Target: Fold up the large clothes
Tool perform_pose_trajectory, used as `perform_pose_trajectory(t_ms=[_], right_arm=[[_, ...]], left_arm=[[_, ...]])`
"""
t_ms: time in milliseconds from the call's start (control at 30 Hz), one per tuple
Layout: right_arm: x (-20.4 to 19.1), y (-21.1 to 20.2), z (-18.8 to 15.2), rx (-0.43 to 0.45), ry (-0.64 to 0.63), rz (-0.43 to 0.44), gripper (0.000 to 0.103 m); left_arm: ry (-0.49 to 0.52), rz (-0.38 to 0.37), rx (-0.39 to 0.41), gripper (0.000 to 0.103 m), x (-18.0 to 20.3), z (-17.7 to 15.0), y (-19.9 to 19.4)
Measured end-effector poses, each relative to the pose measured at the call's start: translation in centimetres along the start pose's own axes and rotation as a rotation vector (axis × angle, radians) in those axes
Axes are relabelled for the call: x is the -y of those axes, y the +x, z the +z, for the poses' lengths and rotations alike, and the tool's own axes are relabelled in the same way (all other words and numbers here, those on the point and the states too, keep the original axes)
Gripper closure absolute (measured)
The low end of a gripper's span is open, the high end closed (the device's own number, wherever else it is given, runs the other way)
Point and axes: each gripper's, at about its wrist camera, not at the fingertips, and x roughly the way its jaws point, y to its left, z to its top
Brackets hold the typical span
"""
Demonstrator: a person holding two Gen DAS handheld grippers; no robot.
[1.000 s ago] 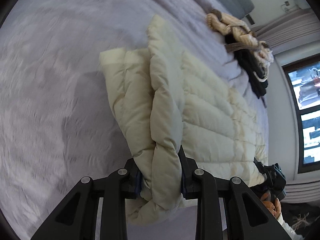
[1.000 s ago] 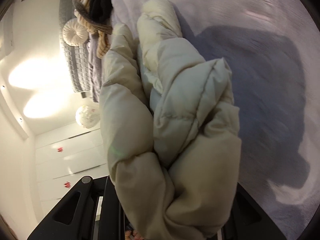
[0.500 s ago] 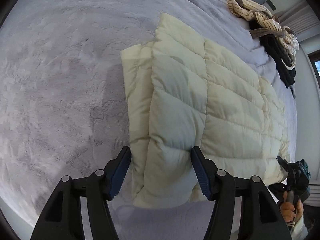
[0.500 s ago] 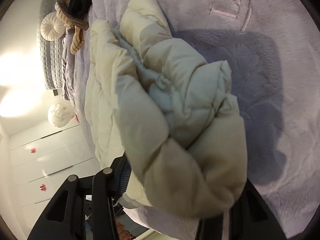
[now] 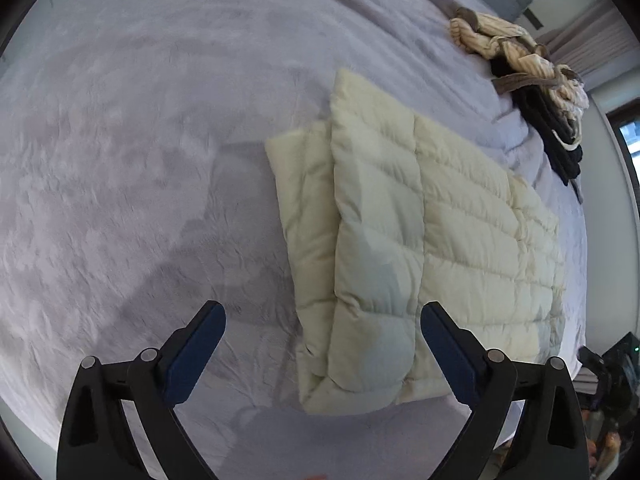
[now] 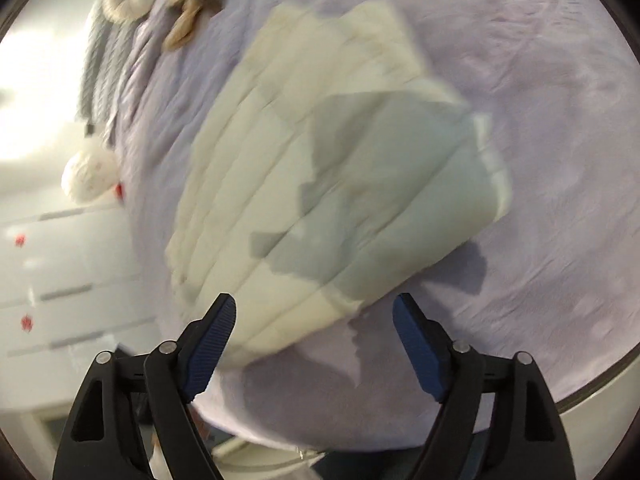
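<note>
Puffer jacket (image 5: 420, 240) folded on bedspread (image 5: 140, 160) | left tool (image 5: 323, 334), right tool (image 6: 314, 330) just spread apart, empty

left hand-held gripper (image 5: 323, 316) spread, right hand-held gripper (image 6: 314, 308) too (both just opening)

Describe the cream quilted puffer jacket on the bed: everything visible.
The cream quilted puffer jacket is padded, shiny-looking fabric stitched into puffy rectangular panels. It lies folded flat into a rough rectangle on the lilac plush bedspread, with a narrower layer sticking out from under the top one along one long side. Only the bedspread touches it: the left gripper and right gripper stand open above its near edge, jaws just opened, pads clear. The right wrist view is blurred.
</note>
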Motion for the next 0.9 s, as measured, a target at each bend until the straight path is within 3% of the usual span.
perform_pose_trajectory(t_ms=[133,300,433,600,667,733,767,900], right_arm=[[-3.1,0.4,-4.2,-0.043,-0.13,-0.013,0.0],[-7.2,1.5,-6.5,-0.01,-0.272,-0.083,0.0],[-10.2,3.2,-6.3,0.015,-0.386,-0.217,0.0],[-12.0,4.3,-4.9,0.04,-0.465,-0.265,0.003],[-12.6,4.7,-4.6,0.061,-0.496,-0.286,0.025],[-12.6,5.8,-3.5,0.04,-0.517,-0.317,0.08],[-12.5,6.2,-3.2,0.025,-0.527,-0.319,0.085],[-11.7,8.1,-2.3,-0.007,-0.596,-0.328,0.086]], left_arm=[[0.027,-0.036,0.017,0.004,-0.9,1.1,-0.7],[0.006,-0.104,-0.044,0.004,-2.6,2.8,1.3],[-0.036,-0.172,-0.103,0.004,-3.6,3.7,3.3],[-0.027,-0.168,-0.118,0.004,-2.8,4.5,5.3],[-0.017,-0.179,-0.125,0.004,-2.5,4.9,6.1],[-0.015,-0.203,-0.134,0.005,-2.2,5.1,6.8],[-0.015,-0.217,-0.147,0.005,-2.0,5.3,7.4],[-0.015,-0.266,-0.17,0.005,-1.3,5.5,8.7]])
